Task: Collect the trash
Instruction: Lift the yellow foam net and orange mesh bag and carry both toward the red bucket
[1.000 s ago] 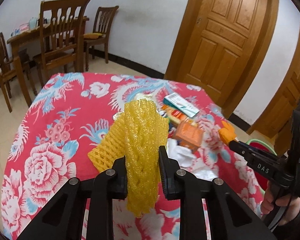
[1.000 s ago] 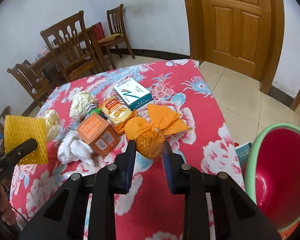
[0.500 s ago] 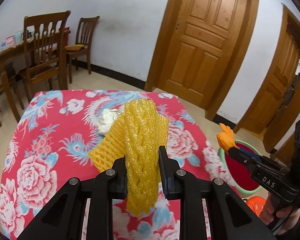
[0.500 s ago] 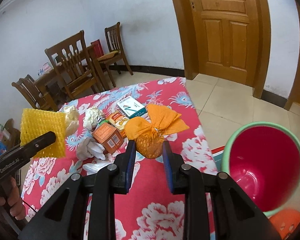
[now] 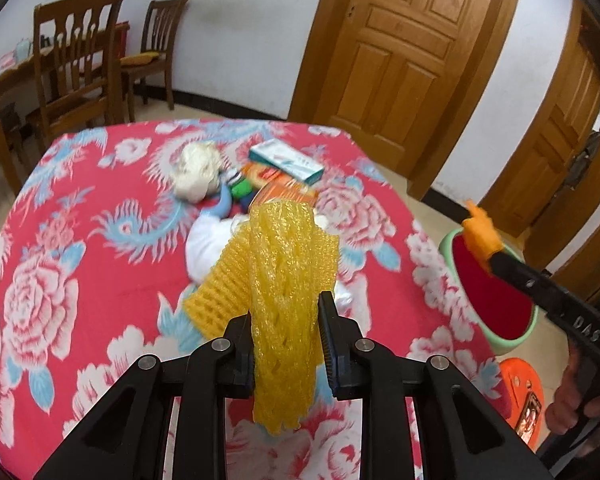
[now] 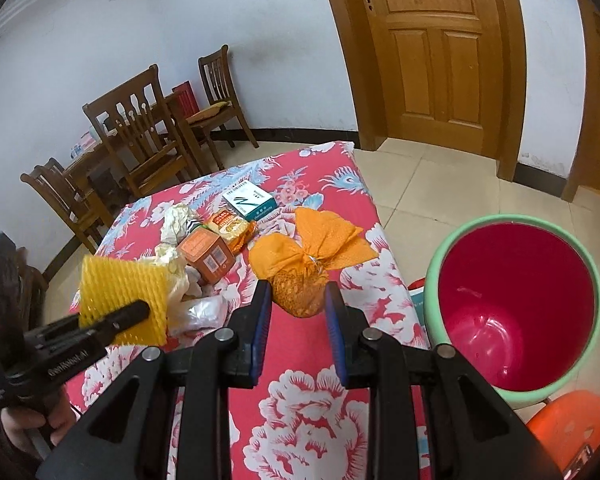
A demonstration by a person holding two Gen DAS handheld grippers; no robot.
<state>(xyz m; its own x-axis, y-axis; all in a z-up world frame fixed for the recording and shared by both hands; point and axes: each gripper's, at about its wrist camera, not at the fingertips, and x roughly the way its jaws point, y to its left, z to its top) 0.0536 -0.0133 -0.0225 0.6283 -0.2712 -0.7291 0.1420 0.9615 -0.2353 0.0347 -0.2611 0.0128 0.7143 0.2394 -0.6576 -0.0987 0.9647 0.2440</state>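
My left gripper (image 5: 286,344) is shut on a yellow foam fruit net (image 5: 288,272), which stands upright between the pads above the table. In the right wrist view the same net (image 6: 120,292) hangs at the left in that gripper (image 6: 140,310). My right gripper (image 6: 296,320) is shut on an orange mesh bag (image 6: 300,284) with a flared tied top, held over the table's right edge. In the left wrist view it (image 5: 494,260) holds the bag (image 5: 480,234) above the bin's rim (image 5: 446,240). The bin (image 6: 520,280) is red inside with a green rim, and nothing shows inside it.
On the red floral tablecloth (image 5: 60,280) lies a pile: a white-and-teal box (image 6: 250,200), an orange carton (image 6: 206,254), a snack packet (image 6: 228,224), crumpled paper (image 5: 198,168) and white plastic (image 5: 212,240). An orange stool (image 6: 568,420) stands by the bin. Wooden chairs (image 6: 140,132) and doors stand behind.
The right gripper has carried the orange bag up and right, so the bin looms larger beside it. The left gripper has shifted with the net, and the bin now shows in its view.
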